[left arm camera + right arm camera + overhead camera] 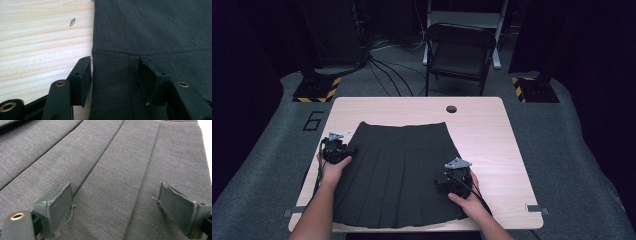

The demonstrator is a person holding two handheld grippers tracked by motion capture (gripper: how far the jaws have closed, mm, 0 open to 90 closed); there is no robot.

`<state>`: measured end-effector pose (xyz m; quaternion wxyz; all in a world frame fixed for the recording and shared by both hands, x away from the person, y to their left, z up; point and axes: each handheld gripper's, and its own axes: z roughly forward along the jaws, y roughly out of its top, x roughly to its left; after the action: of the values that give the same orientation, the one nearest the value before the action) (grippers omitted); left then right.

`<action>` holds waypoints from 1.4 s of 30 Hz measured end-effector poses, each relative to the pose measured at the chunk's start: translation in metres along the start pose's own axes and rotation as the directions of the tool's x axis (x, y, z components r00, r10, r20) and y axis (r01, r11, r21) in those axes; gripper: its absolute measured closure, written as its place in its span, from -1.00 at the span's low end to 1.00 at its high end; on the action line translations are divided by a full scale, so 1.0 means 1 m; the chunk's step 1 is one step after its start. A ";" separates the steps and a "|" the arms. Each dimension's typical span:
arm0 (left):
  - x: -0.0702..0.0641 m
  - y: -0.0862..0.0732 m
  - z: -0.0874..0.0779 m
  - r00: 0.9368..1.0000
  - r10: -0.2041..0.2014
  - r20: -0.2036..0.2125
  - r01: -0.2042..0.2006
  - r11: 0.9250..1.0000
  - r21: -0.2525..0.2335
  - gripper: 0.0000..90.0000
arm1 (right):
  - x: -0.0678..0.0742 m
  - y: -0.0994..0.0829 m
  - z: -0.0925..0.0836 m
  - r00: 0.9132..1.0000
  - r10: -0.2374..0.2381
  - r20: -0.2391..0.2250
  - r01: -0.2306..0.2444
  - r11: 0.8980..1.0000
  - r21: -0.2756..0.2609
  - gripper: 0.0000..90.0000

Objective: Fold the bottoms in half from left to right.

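a dark grey pleated skirt (pixel 399 172) lies flat across the middle of the pale wood-grain bench (pixel 492 135), waistband away from the person, hem toward them. no fold looks made yet, so the work seems at its start. the left hand-held gripper (pixel 113 77) straddles the skirt's left edge near the waistband seam, jaws apart, not pressing. the right hand-held gripper (pixel 115 212) rests on the skirt's right pleats, jaws wide, nothing pinched. the cloth is a matte, fine woven weave with sharp straight pleats; whether its far layers are smooth is hard to tell.
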<state>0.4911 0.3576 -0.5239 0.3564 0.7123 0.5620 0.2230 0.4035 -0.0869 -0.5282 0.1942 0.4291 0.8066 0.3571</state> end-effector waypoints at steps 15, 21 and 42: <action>0.006 0.011 0.010 0.998 -0.051 0.047 0.051 0.999 0.013 -0.06 | 0.000 0.000 0.000 1.000 -0.004 -0.005 0.004 1.000 0.000 -0.75; 0.006 0.017 0.007 0.997 -0.060 0.049 0.058 0.998 0.036 0.03 | 0.000 0.000 0.000 1.000 -0.005 -0.007 0.005 1.000 0.000 -0.74; -0.005 0.027 -0.013 0.996 -0.050 0.069 0.048 0.999 0.018 0.65 | 0.000 0.000 0.000 1.000 -0.010 -0.007 0.010 1.000 0.002 -0.74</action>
<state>0.4977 0.3530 -0.4950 0.3752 0.7086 0.5684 0.1845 0.4034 -0.0875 -0.5280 0.1930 0.4240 0.8098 0.3567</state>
